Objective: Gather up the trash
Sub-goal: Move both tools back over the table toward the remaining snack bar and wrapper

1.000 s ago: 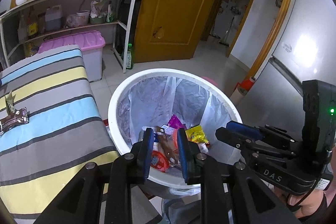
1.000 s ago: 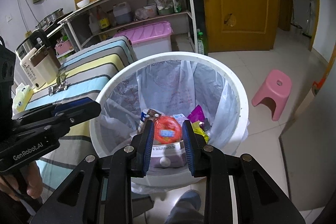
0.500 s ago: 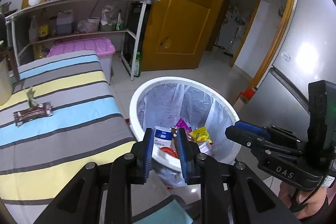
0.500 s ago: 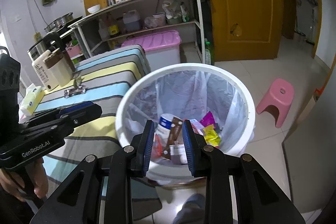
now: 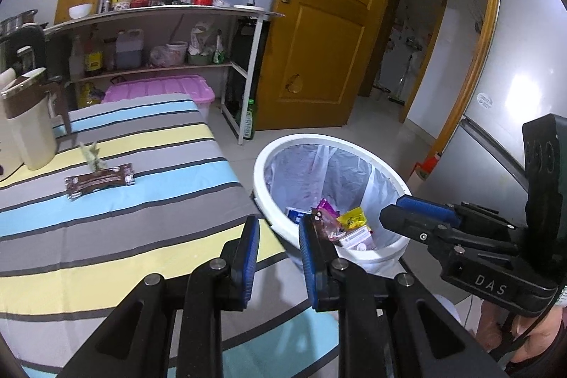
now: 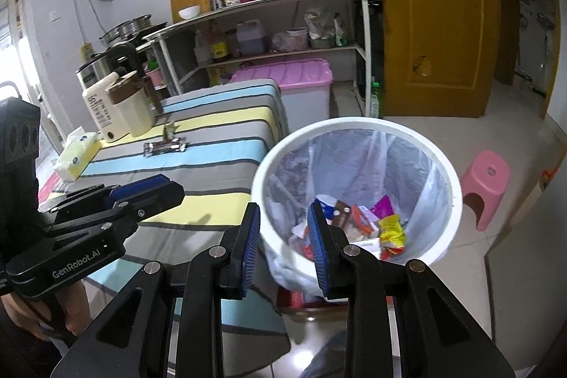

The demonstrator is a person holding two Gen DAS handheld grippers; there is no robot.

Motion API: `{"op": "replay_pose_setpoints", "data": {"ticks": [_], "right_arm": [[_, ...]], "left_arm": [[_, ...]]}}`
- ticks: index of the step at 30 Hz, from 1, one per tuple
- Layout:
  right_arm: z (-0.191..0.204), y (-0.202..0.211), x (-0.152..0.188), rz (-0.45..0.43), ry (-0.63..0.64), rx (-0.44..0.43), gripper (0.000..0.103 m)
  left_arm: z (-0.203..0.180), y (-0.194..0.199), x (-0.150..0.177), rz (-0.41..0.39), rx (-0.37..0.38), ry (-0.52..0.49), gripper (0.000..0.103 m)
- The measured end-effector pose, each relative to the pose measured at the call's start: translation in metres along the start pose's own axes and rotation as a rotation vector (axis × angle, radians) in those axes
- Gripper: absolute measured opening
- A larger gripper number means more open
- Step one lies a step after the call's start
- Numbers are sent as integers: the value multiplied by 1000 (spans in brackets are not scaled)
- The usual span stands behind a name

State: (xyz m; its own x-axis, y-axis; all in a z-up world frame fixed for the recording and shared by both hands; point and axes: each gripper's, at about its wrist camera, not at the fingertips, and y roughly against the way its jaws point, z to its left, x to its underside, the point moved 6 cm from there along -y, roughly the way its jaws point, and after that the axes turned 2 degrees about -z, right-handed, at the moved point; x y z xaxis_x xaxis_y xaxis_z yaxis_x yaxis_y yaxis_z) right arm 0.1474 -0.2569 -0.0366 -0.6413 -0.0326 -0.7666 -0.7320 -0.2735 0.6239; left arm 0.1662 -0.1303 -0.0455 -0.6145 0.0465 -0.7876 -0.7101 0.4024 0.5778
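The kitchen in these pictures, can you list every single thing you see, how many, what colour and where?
trash bin: one, white with a clear liner, on the floor beside the table
trash in the bin: several wrappers, mixed colours, at the bottom
brown wrapper: one, lying on the striped tablecloth
green scrap: one, just behind the brown wrapper
tissue pack: one, yellow, at the table's far edge
jug: one, cream and brown, back of the table
storage box: one, pink lid, under the shelf
stool: one, pink, on the floor
door: one, wooden
left gripper: black, blue pads, open, empty
right gripper: black, blue pads, open, empty
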Motion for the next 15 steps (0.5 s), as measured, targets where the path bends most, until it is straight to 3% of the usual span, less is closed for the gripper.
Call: {"op": "replay_pose_setpoints", "data": {"ticks": [15], "right_arm": [[40,-5,4,10,54,-75,34]], "left_arm": [[41,31,13,-17,-77,43,23]]}}
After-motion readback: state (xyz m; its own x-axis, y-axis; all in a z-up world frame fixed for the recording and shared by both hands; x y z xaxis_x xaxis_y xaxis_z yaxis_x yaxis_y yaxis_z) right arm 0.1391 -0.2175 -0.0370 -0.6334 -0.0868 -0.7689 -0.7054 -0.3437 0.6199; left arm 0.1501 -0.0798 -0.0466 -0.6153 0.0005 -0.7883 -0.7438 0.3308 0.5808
